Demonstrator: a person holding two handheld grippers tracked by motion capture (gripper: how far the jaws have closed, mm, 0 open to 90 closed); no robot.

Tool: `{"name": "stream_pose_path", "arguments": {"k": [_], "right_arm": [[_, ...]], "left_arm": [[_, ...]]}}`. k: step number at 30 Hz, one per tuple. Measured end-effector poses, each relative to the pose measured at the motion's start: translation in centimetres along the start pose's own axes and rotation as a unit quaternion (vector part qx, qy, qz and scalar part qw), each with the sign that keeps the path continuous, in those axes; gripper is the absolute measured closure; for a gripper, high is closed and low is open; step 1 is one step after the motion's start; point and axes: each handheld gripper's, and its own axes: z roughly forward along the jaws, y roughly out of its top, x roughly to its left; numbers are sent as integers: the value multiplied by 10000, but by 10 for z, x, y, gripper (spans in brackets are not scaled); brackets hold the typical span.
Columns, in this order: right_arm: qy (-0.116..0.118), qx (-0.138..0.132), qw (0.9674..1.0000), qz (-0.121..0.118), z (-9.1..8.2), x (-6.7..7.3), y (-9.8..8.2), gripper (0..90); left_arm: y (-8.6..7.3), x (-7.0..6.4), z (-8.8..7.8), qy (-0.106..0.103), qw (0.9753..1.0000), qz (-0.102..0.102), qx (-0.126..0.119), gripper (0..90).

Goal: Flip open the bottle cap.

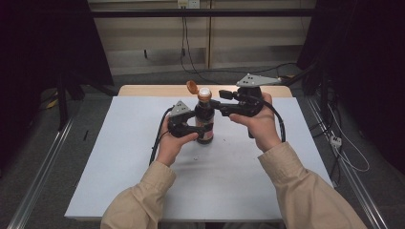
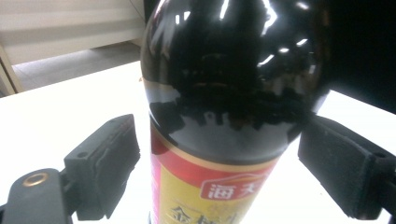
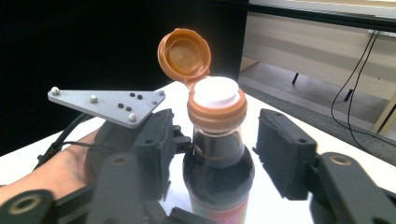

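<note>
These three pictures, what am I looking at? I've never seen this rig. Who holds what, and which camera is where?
No robot arm here: a person at a table holds a hand-operated two-jaw gripper in each hand. The high view looks down from above the person's side. The other two pictures come from cameras riding on the grippers, each looking along its own black jaws.

On the table stands one dark sauce bottle with a red and yellow label. Its orange flip cap is swung open, hinged back above the white spout.

The left gripper straddles the bottle's body, and the right gripper straddles its neck. Both sets of jaws stand apart from the glass, so nothing is gripped.
</note>
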Motion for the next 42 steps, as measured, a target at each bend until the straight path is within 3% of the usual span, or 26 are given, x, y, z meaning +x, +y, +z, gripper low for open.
{"name": "stream_pose_path", "arguments": {"k": [3,6,11,21,26,33,42], "right_arm": [[-13,-16,10000,22,-2,0,-3,382],[-46,-22,10000,77,-2,-1,-7,335],[-43,2,9999,126,-2,-4,-16,298],[-25,58,9999,160,-8,-5,-32,237],[-28,71,9998,183,-11,-7,-41,219],[24,88,9998,201,-13,-5,-54,203],[29,145,9996,252,-20,-6,-73,200]], "left_arm": [[0,-2,-2,-32,9999,-54,121,74],[1,-3,-6,-60,9997,93,233,55],[1,-4,-16,-170,9998,49,106,49],[-3,-3,-34,-226,9994,190,161,47],[-7,-4,-41,-255,9989,309,235,48],[-13,-4,-51,-305,9988,280,242,53],[-23,2,-71,-208,9989,289,296,48]]}}
